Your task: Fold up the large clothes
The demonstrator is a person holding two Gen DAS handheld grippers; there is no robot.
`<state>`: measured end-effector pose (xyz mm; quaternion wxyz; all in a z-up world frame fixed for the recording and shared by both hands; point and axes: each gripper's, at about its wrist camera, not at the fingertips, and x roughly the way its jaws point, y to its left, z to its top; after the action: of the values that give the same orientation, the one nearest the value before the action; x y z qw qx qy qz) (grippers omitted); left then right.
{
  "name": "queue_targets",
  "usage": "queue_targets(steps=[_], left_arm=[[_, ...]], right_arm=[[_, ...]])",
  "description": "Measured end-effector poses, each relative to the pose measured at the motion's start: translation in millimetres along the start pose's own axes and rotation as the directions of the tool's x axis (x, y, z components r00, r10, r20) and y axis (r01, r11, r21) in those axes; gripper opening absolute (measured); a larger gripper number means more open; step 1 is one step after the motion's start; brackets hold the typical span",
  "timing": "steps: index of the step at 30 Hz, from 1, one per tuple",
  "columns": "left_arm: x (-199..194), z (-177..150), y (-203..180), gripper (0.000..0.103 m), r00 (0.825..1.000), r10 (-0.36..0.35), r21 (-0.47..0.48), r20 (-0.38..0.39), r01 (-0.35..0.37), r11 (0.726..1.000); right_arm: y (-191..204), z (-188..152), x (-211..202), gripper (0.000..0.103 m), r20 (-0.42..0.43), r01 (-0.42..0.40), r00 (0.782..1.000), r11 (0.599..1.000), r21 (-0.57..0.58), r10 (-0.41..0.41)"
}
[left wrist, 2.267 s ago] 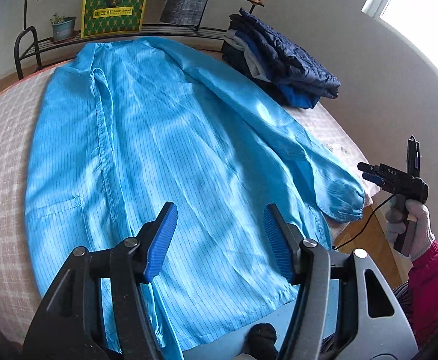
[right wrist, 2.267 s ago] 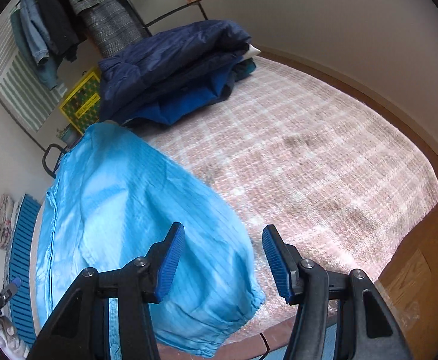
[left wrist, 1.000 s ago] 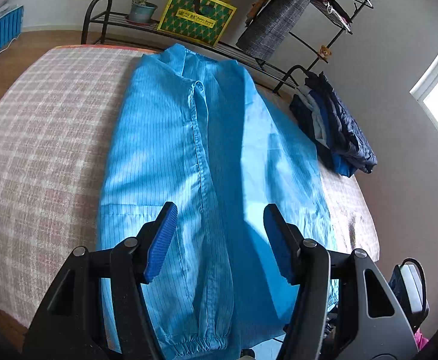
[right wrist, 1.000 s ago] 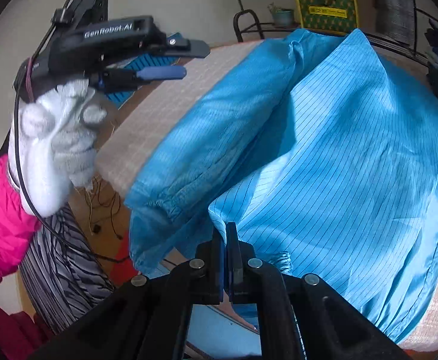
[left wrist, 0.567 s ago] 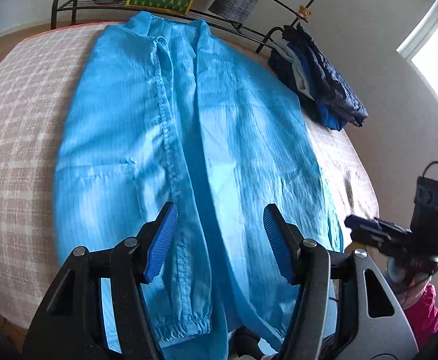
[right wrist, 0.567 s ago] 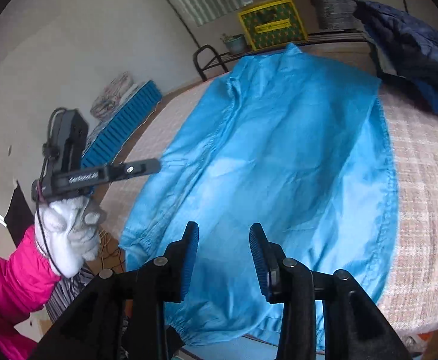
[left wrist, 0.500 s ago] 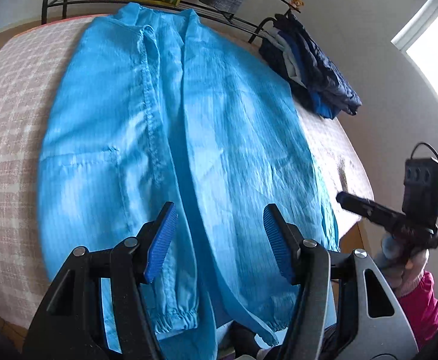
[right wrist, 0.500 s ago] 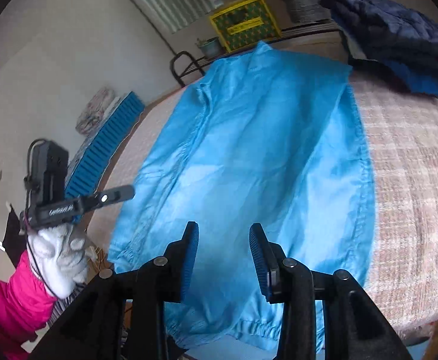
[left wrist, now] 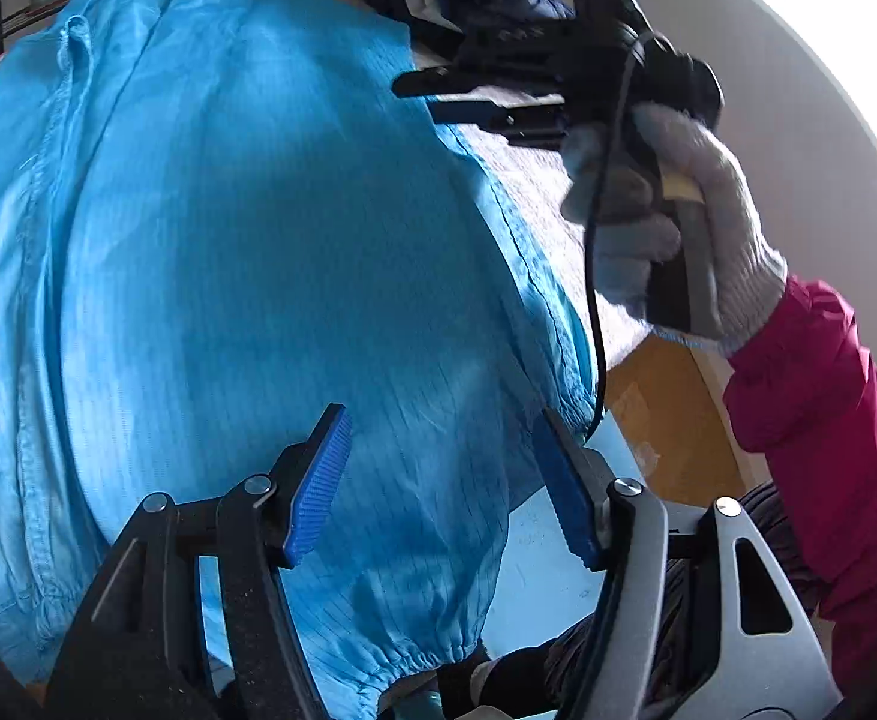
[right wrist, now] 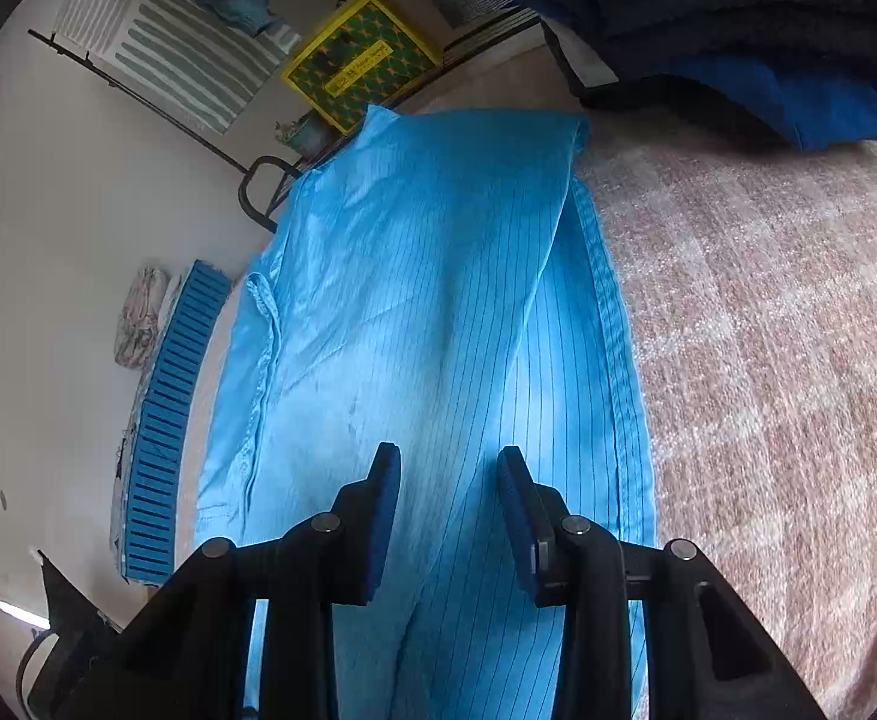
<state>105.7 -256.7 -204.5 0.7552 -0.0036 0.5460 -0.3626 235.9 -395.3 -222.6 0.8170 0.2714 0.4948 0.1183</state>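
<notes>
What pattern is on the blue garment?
Thin dark pinstripes on the blue garment, clearest in the right wrist view.

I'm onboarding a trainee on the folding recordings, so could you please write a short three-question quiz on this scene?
1. True or false: the blue coat lies on the bed.
2. What sits at the far right of the bed? A) dark folded clothes B) a plant pot C) a book
3. Fill in: the hand holding the right gripper wears a ______ glove.

Key
1. True: it lies lengthwise, with a sleeve folded over its body.
2. A: the dark folded clothes lie beyond the coat.
3. White. The right gripper's jaws are closing and the left gripper's are opening; neither holds cloth.
</notes>
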Motion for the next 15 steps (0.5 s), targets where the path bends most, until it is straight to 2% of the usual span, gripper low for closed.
queue_targets(steps=[1, 3, 5, 8, 9, 10, 11, 13, 15], left_arm=[[6.0, -1.6, -8.0, 0.068, 1.0, 0.029, 0.03, -0.003, -0.029, 0.999], [18.0, -4.6, -22.0, 0.068, 0.996, 0.089, 0.086, -0.004, -0.088, 0.992], [29.4, -7.8, -33.2, 0.068, 0.988, 0.152, 0.148, -0.006, -0.15, 0.978], [41.2, -12.5, -42.5, 0.066, 0.975, 0.221, 0.215, 0.009, -0.217, 0.952], [41.6, -13.1, -44.2, 0.059, 0.974, 0.225, 0.225, 0.02, -0.224, 0.948], [40.7, -12.9, -44.0, 0.044, 0.975, 0.221, 0.227, 0.023, -0.22, 0.949], [40.6, -10.5, -42.1, 0.039, 0.981, 0.195, 0.218, 0.014, -0.194, 0.957], [36.5, -9.2, -35.9, 0.014, 0.991, 0.137, 0.183, -0.013, -0.132, 0.974], [32.8, -9.1, -33.0, 0.007, 0.995, 0.102, 0.167, -0.021, -0.098, 0.981]], right_arm=[[0.3, 4.1, 5.8, 0.025, -0.006, 0.013, 1.0, 1.0, -0.003, -0.013], [-4.2, 11.2, 11.2, 0.013, -0.006, 0.029, 1.0, 1.0, 0.001, -0.029], [-9.0, 16.4, 12.4, 0.006, -0.002, 0.027, 1.0, 1.0, 0.007, -0.027], [-11.7, 22.7, 11.1, 0.001, 0.008, 0.046, 0.999, 0.999, -0.008, -0.046], [-11.6, 23.5, 10.6, 0.0, 0.013, 0.056, 0.998, 0.998, -0.013, -0.056], [-11.1, 24.3, 10.1, 0.0, 0.016, 0.064, 0.998, 0.998, -0.018, -0.064], [-11.3, 22.6, 8.0, 0.0, 0.019, 0.071, 0.997, 0.997, -0.025, -0.071], [-9.4, 23.3, 9.5, 0.0, 0.022, 0.087, 0.996, 0.995, -0.043, -0.086], [-7.4, 22.3, 9.5, 0.0, 0.024, 0.104, 0.994, 0.993, -0.062, -0.103]])
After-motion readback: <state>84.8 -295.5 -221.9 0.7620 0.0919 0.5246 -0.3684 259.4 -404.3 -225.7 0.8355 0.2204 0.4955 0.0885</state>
